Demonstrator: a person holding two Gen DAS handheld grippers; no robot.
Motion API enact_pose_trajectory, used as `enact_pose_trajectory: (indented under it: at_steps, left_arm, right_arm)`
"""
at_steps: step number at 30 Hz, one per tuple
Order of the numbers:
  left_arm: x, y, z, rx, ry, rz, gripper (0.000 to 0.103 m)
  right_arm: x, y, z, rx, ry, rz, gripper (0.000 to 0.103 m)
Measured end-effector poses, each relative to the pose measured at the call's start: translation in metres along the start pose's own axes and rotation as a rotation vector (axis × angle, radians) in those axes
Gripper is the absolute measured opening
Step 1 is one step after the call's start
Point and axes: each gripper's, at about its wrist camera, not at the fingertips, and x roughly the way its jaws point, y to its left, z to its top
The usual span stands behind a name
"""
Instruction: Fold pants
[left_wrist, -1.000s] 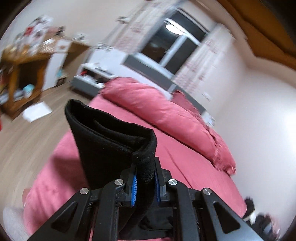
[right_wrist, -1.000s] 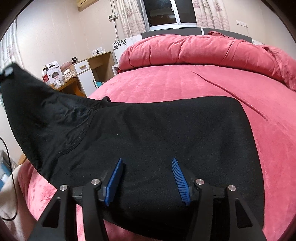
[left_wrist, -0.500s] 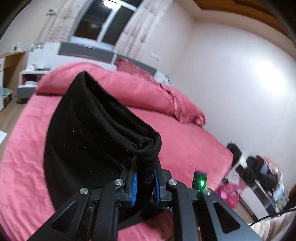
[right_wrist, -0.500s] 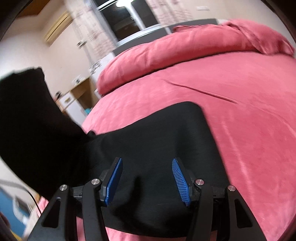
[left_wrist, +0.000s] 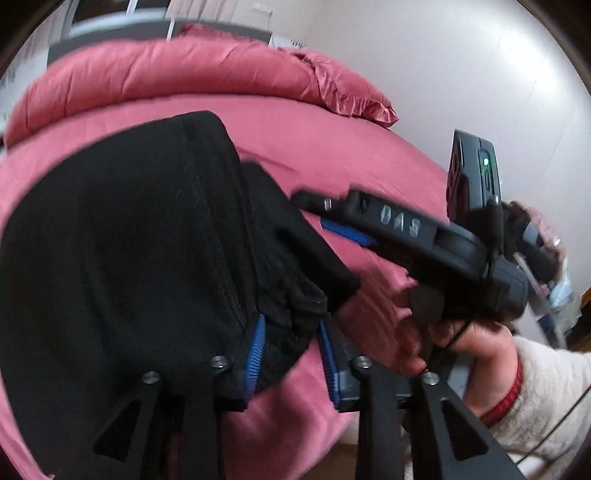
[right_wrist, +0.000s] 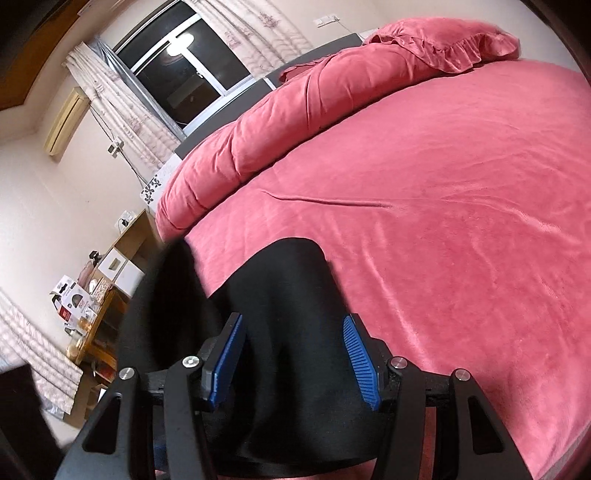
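The black pants (left_wrist: 122, 258) lie folded over on the pink bed (left_wrist: 332, 140). My left gripper (left_wrist: 291, 350) is open, its blue pads apart, with the thick waistband edge of the pants loose between them. In the right wrist view the pants (right_wrist: 288, 295) spread under my right gripper (right_wrist: 291, 354), which is open and low over the cloth. The right gripper also shows in the left wrist view (left_wrist: 406, 229), held by a hand just to the right of the pants.
A rolled pink duvet (right_wrist: 295, 122) and a pillow (right_wrist: 443, 40) lie at the head of the bed. A wooden desk with boxes (right_wrist: 92, 306) stands left of the bed. A white wall (left_wrist: 461, 74) is on the right.
My left gripper has swung right and down with the pants' waist end, folding it over onto the rest, and its jaws have opened. My right gripper stayed open over the cloth.
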Motion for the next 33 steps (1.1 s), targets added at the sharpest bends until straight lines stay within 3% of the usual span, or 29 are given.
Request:
enact_pose_trajectory:
  at_steps: [4,6,8,11,13,15,19,21,22,24,26,30,33]
  left_arm:
    - [-0.023,-0.003,-0.008,-0.018,-0.063,-0.1,0.037]
    - [-0.041,-0.002,-0.012,0.002,-0.123,-0.091,0.037]
    - [-0.056,0.006,-0.018,-0.023,-0.173,-0.056,0.037]
    - [-0.076,0.035,-0.019,-0.121,-0.258,0.069,0.037]
    - [-0.09,0.061,-0.024,-0.203,-0.313,0.204,0.037]
    - [-0.097,0.084,-0.029,-0.271,-0.32,0.336,0.037]
    - [-0.09,0.127,-0.04,-0.411,-0.27,0.436,0.037]
    - [-0.082,0.141,-0.052,-0.466,-0.226,0.39,0.038]
    - [-0.08,0.136,-0.057,-0.463,-0.229,0.39,0.038]
    - [-0.077,0.124,-0.054,-0.41,-0.232,0.425,0.038]
    - [-0.076,0.113,-0.047,-0.356,-0.229,0.438,0.038]
    - [-0.073,0.093,-0.025,-0.28,-0.245,0.35,0.038]
    - [-0.049,0.078,-0.014,-0.195,-0.186,0.381,0.038]
  right_arm:
    - [-0.001,0.006,0.003,-0.022,-0.013,0.027,0.056]
    - [-0.003,0.011,0.003,-0.036,-0.014,0.067,0.056]
    - [-0.004,0.016,0.003,-0.05,-0.008,0.111,0.064]
    - [-0.001,0.025,0.002,-0.066,0.025,0.175,0.071]
    - [0.006,0.033,-0.001,-0.092,0.078,0.201,0.071]
    - [0.015,0.04,-0.006,-0.131,0.125,0.193,0.071]
    - [0.038,0.049,-0.012,-0.145,0.215,0.159,0.07]
    - [0.043,0.058,-0.016,-0.167,0.237,0.169,0.05]
    - [0.045,0.063,-0.019,-0.208,0.243,0.168,0.016]
    - [0.042,0.076,-0.02,-0.278,0.237,0.14,0.014]
    - [0.029,0.078,-0.011,-0.265,0.195,0.151,0.013]
    - [0.003,0.067,0.016,-0.219,0.109,0.133,0.012]
    - [0.014,0.042,0.022,-0.172,0.173,0.092,0.012]
